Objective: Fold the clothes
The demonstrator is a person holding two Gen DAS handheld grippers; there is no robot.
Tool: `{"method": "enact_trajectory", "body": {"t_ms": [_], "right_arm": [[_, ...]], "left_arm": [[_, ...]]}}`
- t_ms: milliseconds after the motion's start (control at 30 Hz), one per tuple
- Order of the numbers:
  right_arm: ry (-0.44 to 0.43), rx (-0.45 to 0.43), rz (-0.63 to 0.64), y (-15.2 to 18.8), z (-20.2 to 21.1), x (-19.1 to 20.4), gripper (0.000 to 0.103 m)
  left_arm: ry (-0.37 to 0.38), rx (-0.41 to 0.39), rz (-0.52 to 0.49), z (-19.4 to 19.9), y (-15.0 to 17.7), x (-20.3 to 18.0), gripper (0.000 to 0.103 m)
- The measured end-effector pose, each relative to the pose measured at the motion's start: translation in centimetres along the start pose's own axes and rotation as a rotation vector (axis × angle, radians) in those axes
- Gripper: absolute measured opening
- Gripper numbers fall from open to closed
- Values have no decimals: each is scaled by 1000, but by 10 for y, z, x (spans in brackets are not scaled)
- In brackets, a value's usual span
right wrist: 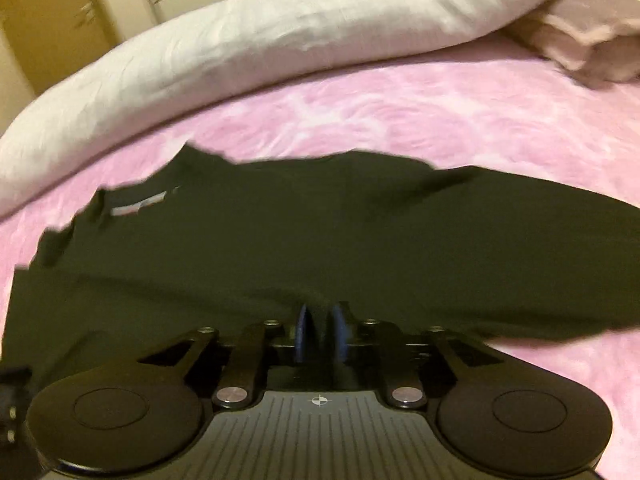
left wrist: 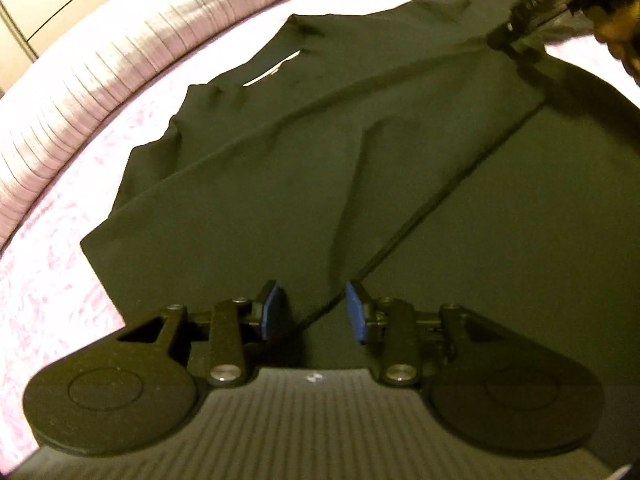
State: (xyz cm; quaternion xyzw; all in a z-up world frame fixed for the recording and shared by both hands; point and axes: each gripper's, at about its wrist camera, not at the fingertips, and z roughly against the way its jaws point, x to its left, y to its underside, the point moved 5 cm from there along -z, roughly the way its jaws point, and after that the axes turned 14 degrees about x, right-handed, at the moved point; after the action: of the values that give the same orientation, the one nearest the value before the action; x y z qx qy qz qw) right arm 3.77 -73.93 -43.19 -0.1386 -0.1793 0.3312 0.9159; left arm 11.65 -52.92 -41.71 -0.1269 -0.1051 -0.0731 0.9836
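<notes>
Warm, dim indoor light is washing my views yellow; glare is bleaching the blanket (left wrist: 60, 92) at ten o'clock, blur is smearing the shirt (right wrist: 320, 240), and edges are bending.

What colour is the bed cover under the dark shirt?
Pink, with a paler swirled pattern; the bed cover shows best in the right wrist view, beyond the shirt.

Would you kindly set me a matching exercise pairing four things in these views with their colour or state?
Things:
1. shirt
2. bedspread
3. left claw
4. right claw

States:
A. open, nothing between the fingers
B. pink
C. dark, part folded over itself
D. nearly shut, dark cloth between the fingers

Pairs: 1-C, 2-B, 3-A, 4-D
</notes>
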Motion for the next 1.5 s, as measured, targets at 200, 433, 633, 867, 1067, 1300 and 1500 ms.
{"method": "enact_trajectory", "body": {"t_ms": [200, 433, 633, 867, 1067, 1300, 1500], "right_arm": [[-44, 116, -95, 28, 2, 4, 37], [-3, 23, -372, 51, 55, -70, 42], [73, -100, -611, 69, 110, -178, 49], [46, -226, -886, 79, 135, -317, 50], [-100, -304, -990, 75, 110, -388, 50], [-223, -348, -1059, 72, 113, -423, 24], [-56, -317, -807, 28, 152, -379, 6]], "left_arm": [[75, 56, 67, -1, 22, 22, 35], [63, 30, -21, 20, 17, 2, 37], [69, 26, -88, 36, -8, -38, 45], [-3, 71, -84, 35, -51, -83, 73], [-24, 133, -90, 31, -79, -118, 76], [-27, 141, -123, 30, -103, -148, 77], [-25, 95, -98, 45, -104, -143, 77]]}}
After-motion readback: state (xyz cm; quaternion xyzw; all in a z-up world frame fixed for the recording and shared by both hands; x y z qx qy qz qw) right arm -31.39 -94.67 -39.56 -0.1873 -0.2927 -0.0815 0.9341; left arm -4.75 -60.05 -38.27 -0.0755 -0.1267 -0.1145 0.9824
